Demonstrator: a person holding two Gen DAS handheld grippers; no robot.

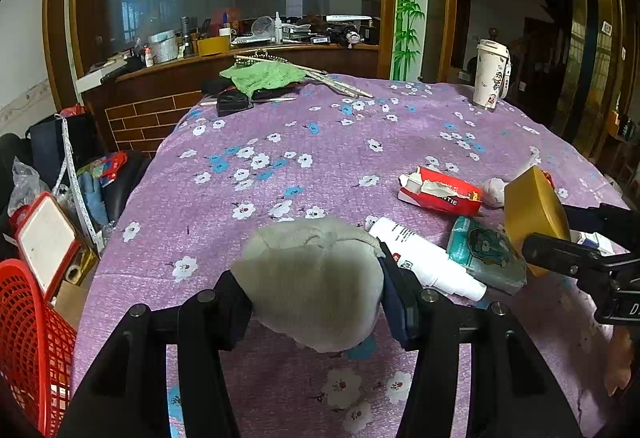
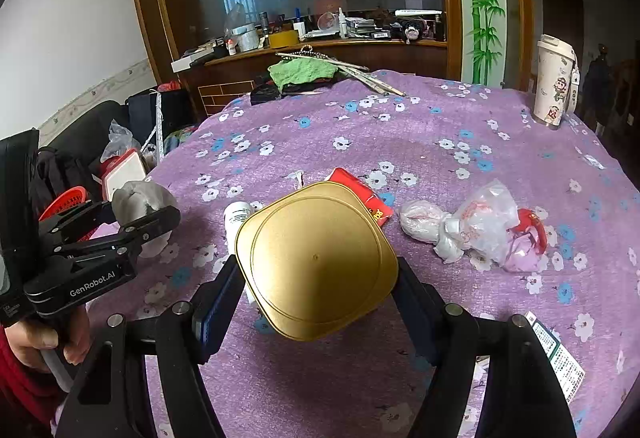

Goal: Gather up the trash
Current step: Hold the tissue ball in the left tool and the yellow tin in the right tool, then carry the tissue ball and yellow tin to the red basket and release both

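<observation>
The left gripper (image 1: 316,302) is pinching a crumpled grey-white wad of cloth or paper (image 1: 312,282) between its two fingers, the jaws standing fairly wide around it and holding it above the purple flower-printed tablecloth (image 1: 280,142). The right gripper (image 2: 320,278) is clamping a gold rounded-square tin lid (image 2: 316,262) (whether it is a lid or a shallow tin cannot be told) by its two side edges, tilted up off the cloth. Lying on the table between and beyond the tools are one torn red cardboard packet (image 1: 440,192), one white plastic bottle on its side (image 1: 424,258), one teal printed tissue pack (image 1: 486,256) touching the bottle, and one knotted clear plastic bag with red and pink scraps inside (image 2: 476,226). A printed paper leaflet (image 2: 556,354) is lying just beside the right gripper's outer finger. One white cartoon-printed tumbler with a lid (image 1: 491,74) is standing upright near the far edge, well apart from the litter. A red plastic mesh basket (image 1: 28,330) is sitting beside the table at the left; its contents cannot be made out.
</observation>
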